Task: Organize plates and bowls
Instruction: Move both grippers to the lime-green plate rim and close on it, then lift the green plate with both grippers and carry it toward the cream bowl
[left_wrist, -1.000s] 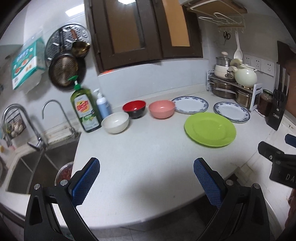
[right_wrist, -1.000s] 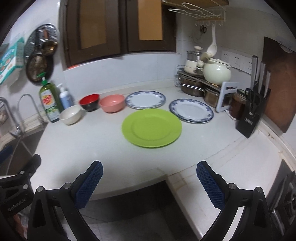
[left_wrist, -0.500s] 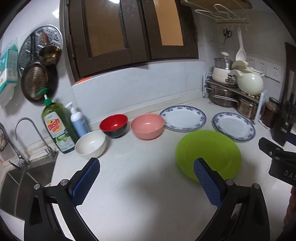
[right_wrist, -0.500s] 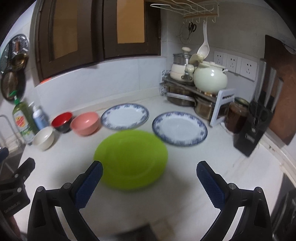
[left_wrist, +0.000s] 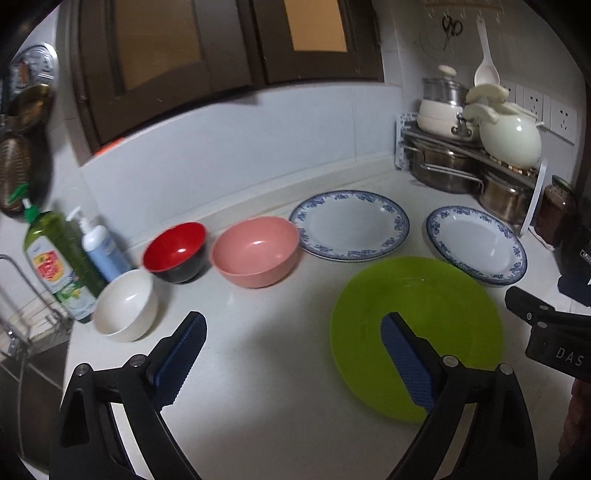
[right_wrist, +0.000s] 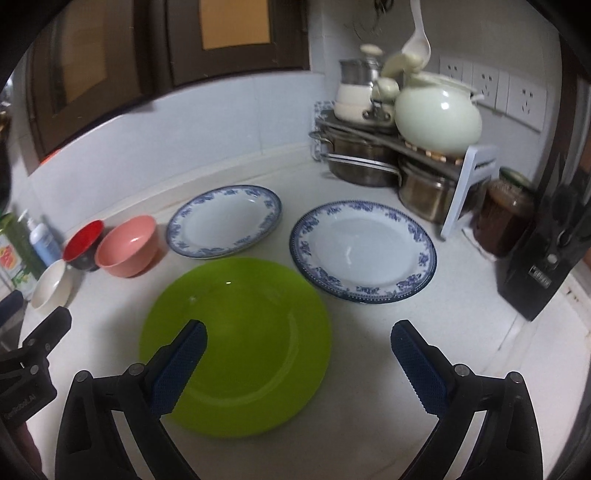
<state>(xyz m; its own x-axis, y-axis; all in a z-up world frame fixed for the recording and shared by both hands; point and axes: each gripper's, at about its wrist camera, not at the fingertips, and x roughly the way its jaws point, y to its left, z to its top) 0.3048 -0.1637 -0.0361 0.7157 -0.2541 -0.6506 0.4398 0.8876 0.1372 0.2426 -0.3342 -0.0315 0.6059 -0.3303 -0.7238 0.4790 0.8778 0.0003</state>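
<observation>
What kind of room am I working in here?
Most likely a home kitchen: a white countertop beside a sink with a dish soap bottle, a corner rack of pots, and a knife block by the wall sockets.

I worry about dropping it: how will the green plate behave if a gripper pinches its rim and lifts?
The green plate looks glossy, with a light glint on it, so it may slip between the fingers. It is wide, shallow and lies flat on the counter, so getting a finger under its low rim seems awkward. Held at one edge, it would probably sag downward.
</observation>
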